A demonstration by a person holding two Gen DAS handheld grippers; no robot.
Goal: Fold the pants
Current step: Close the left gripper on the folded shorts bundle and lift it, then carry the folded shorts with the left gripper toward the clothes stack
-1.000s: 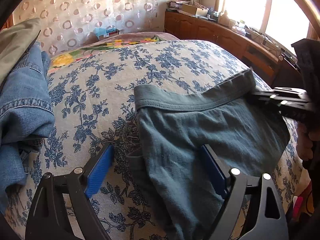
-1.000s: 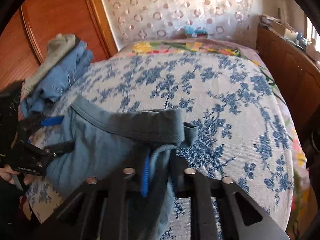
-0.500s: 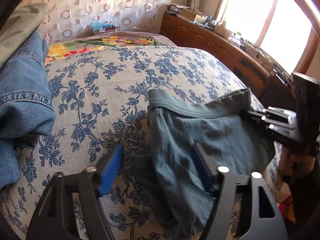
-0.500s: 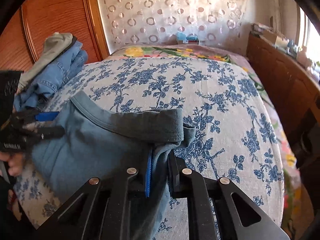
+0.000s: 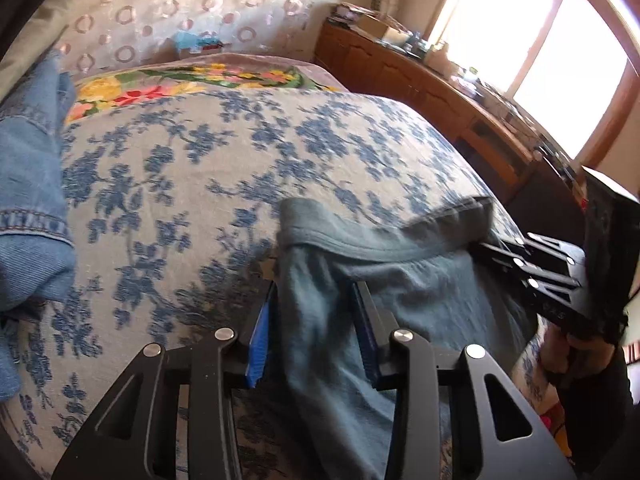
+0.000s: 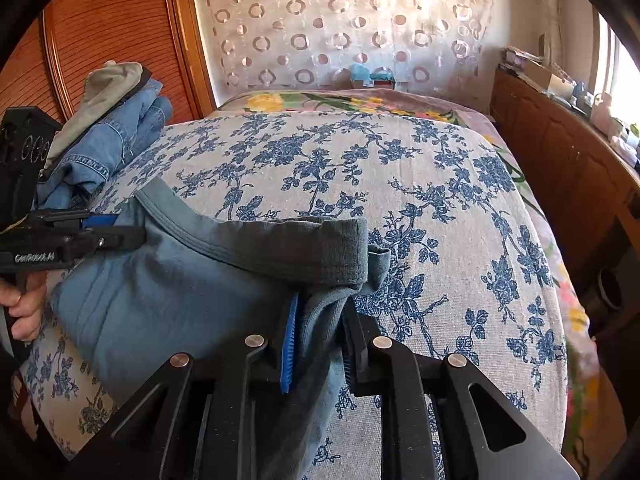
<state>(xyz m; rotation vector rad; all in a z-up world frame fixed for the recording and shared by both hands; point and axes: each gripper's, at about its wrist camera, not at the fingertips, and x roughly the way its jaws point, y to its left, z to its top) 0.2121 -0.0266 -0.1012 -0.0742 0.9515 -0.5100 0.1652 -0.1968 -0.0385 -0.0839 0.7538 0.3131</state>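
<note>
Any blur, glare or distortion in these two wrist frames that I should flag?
Left wrist view: motion blur smears the pants waistband and bedspread print, and the window is blown out white. Right wrist view: sharp, evenly lit, the pants crisp. Both show fisheye curving and dark corner vignetting.

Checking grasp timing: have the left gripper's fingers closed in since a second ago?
Yes. The left gripper fingers, earlier wide apart over the bedspread, now pinch the pants.

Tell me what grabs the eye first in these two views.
The teal cotton pants draped over the near edge of the blue-flowered bedspread, their waistband pinched by the right gripper and the left gripper. Folded blue denim jeans are stacked at the bed's left edge.
</note>
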